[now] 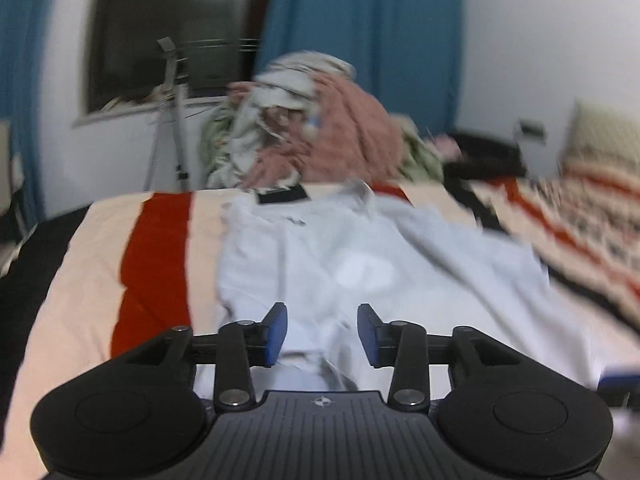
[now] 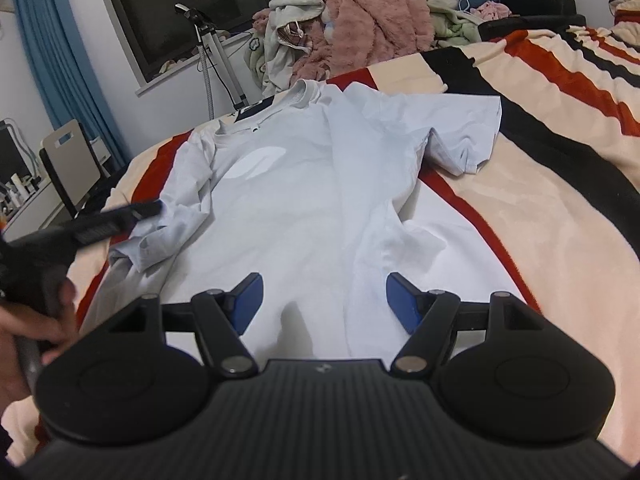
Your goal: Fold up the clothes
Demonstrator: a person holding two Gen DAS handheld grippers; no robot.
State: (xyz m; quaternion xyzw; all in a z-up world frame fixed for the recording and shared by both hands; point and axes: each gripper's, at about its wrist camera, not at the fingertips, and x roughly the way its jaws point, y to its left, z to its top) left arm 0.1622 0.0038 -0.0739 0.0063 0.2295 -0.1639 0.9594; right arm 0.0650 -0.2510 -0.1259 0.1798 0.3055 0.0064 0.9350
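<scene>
A pale shirt (image 2: pixel 296 184) lies spread face-up on the striped blanket (image 2: pixel 560 184), collar toward the top of the frame and hem at the bottom, filling the centre of the right wrist view. Its sleeve at centre right lies flat; the sleeve at centre left is bunched and creased. The right gripper (image 2: pixel 322 300) is over the hem, jaws wide apart, holding nothing. The left gripper (image 1: pixel 322 334) is likewise parted and empty above the lower shirt in its own blurred view; in the right wrist view it appears at centre left, beside the bunched sleeve, with the hand (image 2: pixel 28 320) gripping its handle at lower left. A dark flat item (image 1: pixel 282 194) rests on the blanket just beyond the collar; what it is cannot be told. Behind it, at upper centre, stands a heap (image 2: pixel 352 20) of pink and grey laundry. A tripod (image 2: pixel 216 64) stands at upper left before the window (image 2: pixel 180 8), flanked by blue curtains (image 2: pixel 52 52). A chair (image 2: pixel 68 160) sits at far left.
</scene>
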